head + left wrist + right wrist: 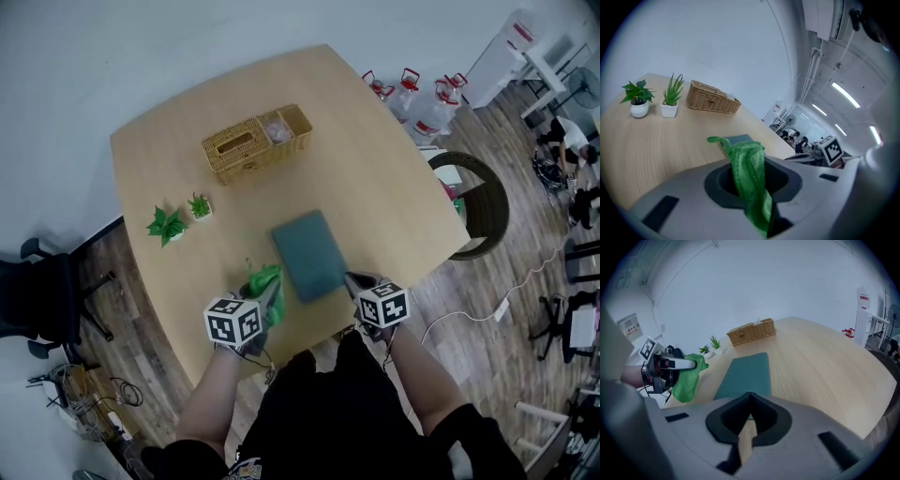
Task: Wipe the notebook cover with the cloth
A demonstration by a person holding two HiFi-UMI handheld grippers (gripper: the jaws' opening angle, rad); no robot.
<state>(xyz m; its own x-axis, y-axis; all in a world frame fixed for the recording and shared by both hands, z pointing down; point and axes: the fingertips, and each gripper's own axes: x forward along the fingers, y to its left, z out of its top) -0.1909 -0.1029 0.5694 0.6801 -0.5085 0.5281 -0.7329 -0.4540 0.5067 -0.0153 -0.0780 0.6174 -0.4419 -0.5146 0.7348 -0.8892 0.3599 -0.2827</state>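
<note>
Green fuzzy cloth [748,161] pinched in left claw [754,192]; notebook [309,255] flat, rectangular.

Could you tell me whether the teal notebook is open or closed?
Closed: the flat dark teal notebook lies on the wooden table, showing only its plain cover.

Left grey two-jaw gripper [265,292] clamps a green fabric cloth [263,279]; right grey gripper [354,279] has its jaws pressed together, empty; both angle downward.
</note>
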